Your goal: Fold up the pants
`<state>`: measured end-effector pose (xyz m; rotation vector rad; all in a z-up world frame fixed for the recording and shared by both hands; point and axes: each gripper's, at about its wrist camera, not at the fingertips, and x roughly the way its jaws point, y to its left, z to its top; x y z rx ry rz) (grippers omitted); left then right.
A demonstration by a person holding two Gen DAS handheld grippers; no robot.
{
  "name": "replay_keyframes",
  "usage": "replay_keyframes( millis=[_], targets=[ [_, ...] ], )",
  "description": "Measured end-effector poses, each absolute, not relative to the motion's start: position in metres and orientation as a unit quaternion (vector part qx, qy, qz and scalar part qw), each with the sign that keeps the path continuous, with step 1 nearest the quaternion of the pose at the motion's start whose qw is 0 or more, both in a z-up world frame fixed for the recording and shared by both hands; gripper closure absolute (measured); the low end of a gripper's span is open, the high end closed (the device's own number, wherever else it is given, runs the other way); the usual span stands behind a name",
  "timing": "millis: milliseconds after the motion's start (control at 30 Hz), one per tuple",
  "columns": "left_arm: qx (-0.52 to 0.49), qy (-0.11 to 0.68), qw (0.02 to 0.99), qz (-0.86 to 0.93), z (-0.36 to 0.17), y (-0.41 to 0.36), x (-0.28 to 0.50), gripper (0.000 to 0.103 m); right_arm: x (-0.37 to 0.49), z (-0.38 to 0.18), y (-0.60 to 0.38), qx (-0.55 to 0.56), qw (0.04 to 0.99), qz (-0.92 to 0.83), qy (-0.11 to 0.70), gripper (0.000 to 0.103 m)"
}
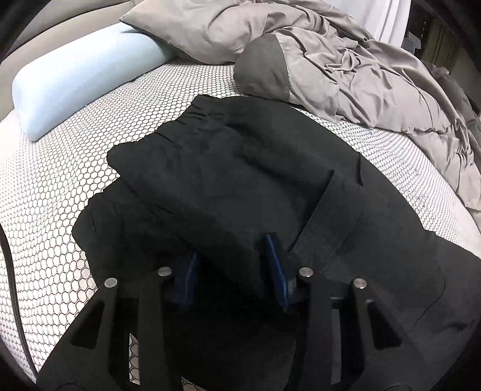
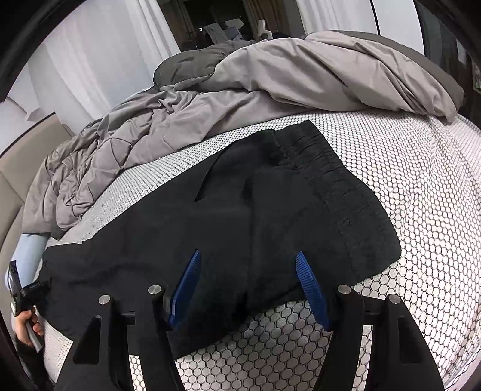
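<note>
Black pants (image 1: 228,180) lie on a bed with a white honeycomb-patterned sheet (image 1: 60,186). In the left wrist view a folded layer of the pants runs between my left gripper's (image 1: 233,266) blue fingers (image 1: 275,270), which stand apart with cloth between them. In the right wrist view the pants (image 2: 240,216) lie spread, elastic waistband (image 2: 339,186) to the right. My right gripper (image 2: 249,273) is open, its blue fingers (image 2: 309,285) hovering over the near edge of the pants. The left gripper tool shows at the far left of the right wrist view (image 2: 18,288), held by a hand.
A rumpled grey duvet (image 1: 360,66) lies beyond the pants, with a grey pillow (image 1: 192,27) and a pale blue bolster (image 1: 66,81). In the right wrist view the duvet (image 2: 240,99) fills the far side, with white curtains (image 2: 90,60) behind it.
</note>
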<state>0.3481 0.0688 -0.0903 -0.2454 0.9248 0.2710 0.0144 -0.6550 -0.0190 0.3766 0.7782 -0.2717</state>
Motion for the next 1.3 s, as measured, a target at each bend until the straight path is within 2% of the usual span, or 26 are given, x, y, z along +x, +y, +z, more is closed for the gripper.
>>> replay_keyframes(
  millis=[367, 700, 767, 833, 900, 1067, 1300],
  targets=[
    [-0.051, 0.439, 0.886, 0.144, -0.087, 0.051, 0.363, 0.065, 0.038, -0.023, -0.628, 0.111, 0.906, -0.135, 0.385, 0.029],
    [-0.047, 0.440, 0.885, 0.141, -0.087, 0.050, 0.365, 0.066, 0.045, -0.024, -0.628, 0.097, 0.905, -0.139, 0.390, 0.029],
    [-0.047, 0.441, 0.886, 0.134, -0.087, 0.050, 0.365, 0.073, 0.045, -0.024, -0.627, 0.096, 0.905, -0.139, 0.390, 0.029],
    [-0.055, 0.438, 0.889, 0.120, -0.087, 0.051, 0.366, 0.094, 0.044, -0.024, -0.627, 0.097, 0.905, -0.138, 0.390, 0.029],
    [-0.084, 0.431, 0.892, 0.107, -0.086, 0.058, 0.364, 0.103, 0.044, -0.024, -0.628, 0.099, 0.906, -0.138, 0.388, 0.029],
    [-0.185, 0.389, 0.900, 0.071, -0.069, 0.089, 0.338, 0.103, 0.041, -0.022, -0.630, 0.107, 0.908, -0.138, 0.381, 0.029],
    [-0.219, 0.390, 0.894, 0.038, -0.060, 0.118, 0.287, 0.103, 0.027, -0.015, -0.632, 0.107, 0.912, -0.135, 0.372, 0.029]
  ],
)
